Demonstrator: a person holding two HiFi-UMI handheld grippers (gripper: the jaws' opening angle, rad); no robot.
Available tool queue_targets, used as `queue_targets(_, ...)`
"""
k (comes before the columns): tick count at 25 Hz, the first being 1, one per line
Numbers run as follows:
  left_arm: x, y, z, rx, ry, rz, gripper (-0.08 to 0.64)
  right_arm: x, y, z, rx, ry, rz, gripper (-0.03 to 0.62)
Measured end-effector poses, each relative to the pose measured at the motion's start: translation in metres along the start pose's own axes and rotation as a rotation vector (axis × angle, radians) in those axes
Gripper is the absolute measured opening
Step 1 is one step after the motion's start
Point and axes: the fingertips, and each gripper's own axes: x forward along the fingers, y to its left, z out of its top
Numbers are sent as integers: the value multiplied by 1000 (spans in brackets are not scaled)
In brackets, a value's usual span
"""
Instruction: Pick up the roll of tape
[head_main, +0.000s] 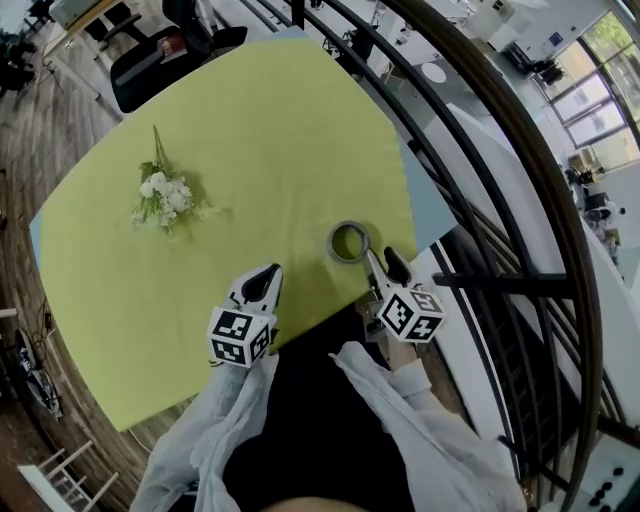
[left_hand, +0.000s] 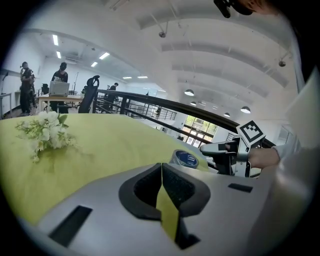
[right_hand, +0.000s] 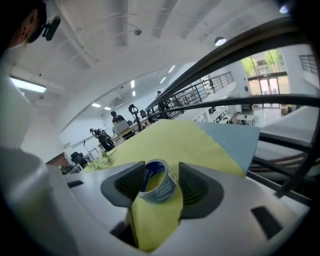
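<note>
A grey roll of tape (head_main: 349, 242) with a blue label lies flat on the yellow-green tablecloth (head_main: 250, 120), near the table's right front edge. My right gripper (head_main: 383, 258) sits just behind and to the right of it, jaws open. In the right gripper view the tape roll (right_hand: 156, 182) stands between the two dark pads of my right gripper (right_hand: 161, 168), and no squeeze on it shows. My left gripper (head_main: 270, 272) rests over the cloth to the roll's left, its pads (left_hand: 172, 187) closed together on nothing. From there the tape roll (left_hand: 186, 158) shows ahead, with the right gripper (left_hand: 220, 148) beside it.
A small bunch of white flowers (head_main: 163, 195) lies at the table's left. A dark curved railing (head_main: 480, 150) runs close along the table's right side, past a blue strip (head_main: 430, 205) of table edge. A black chair (head_main: 170, 50) stands beyond the far side. Several people stand far off.
</note>
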Motion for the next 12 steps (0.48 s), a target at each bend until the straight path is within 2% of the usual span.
queue_targets(9,-3,13,-9,-70,26,141,17,45,5,-13,-63,157,59,230)
queue_targets(12,-4,17,-12,-94,29,173,17,59,5,-17,-86,188,52,233)
